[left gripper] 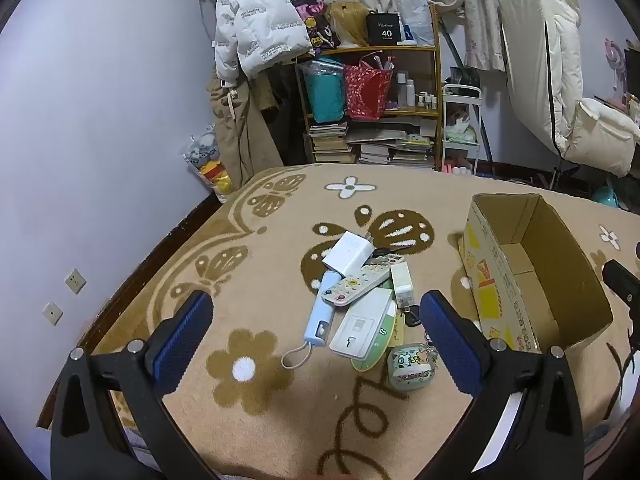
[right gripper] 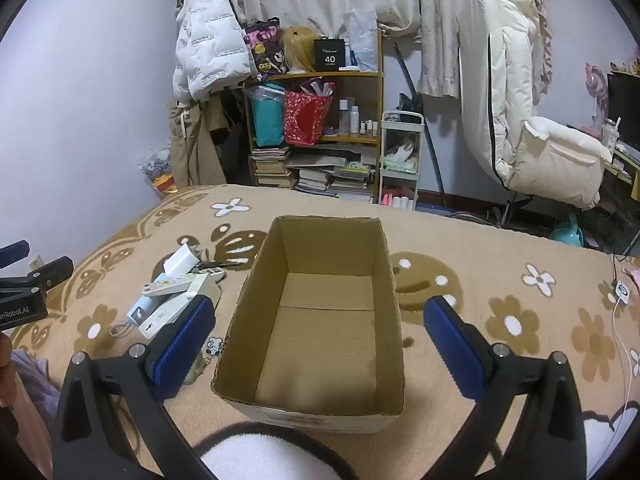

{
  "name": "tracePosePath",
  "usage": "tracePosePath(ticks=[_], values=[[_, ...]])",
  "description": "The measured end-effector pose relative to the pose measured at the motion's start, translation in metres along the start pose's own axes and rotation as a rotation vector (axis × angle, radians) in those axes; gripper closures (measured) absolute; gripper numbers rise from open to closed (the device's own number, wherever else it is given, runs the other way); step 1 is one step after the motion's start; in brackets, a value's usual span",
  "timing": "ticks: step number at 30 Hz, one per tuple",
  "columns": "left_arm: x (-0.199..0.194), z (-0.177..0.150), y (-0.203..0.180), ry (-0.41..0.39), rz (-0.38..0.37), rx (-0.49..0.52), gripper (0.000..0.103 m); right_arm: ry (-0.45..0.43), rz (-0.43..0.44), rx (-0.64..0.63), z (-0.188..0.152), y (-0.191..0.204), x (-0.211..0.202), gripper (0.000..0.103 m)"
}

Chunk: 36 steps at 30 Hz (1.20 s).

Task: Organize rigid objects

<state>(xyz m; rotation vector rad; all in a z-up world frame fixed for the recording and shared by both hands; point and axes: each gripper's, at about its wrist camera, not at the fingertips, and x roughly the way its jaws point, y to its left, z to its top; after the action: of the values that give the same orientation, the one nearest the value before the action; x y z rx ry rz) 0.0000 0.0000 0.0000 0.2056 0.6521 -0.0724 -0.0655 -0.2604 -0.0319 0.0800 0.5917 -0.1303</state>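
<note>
The empty cardboard box sits on the blanket-covered bed, straight ahead of the right tongs, which are spread and hold nothing. The heap of rigid items lies just left of the box, ahead of the left tongs, likewise spread and nearer. The topmost remote runs diagonally across them.
</note>
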Motion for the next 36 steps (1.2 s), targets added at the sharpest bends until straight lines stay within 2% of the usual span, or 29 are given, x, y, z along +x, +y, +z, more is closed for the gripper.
tracePosePath(ticks=[7, 13, 36], values=[[-0.002, 0.001, -0.004, 0.018, -0.021, -0.001, 0.001, -0.007, -0.010, -0.013, 0.000, 0.000, 0.000, 0.000], [0.007, -0.007, -0.012, 0.006, -0.009, 0.017, 0.001, -0.006, -0.010, -0.014, 0.001, 0.001, -0.001, 0.000], [0.003, -0.006, -0.010, 0.010, -0.006, 0.056, 0.001, -0.008, -0.012, -0.013, 0.000, 0.000, -0.001, 0.000]])
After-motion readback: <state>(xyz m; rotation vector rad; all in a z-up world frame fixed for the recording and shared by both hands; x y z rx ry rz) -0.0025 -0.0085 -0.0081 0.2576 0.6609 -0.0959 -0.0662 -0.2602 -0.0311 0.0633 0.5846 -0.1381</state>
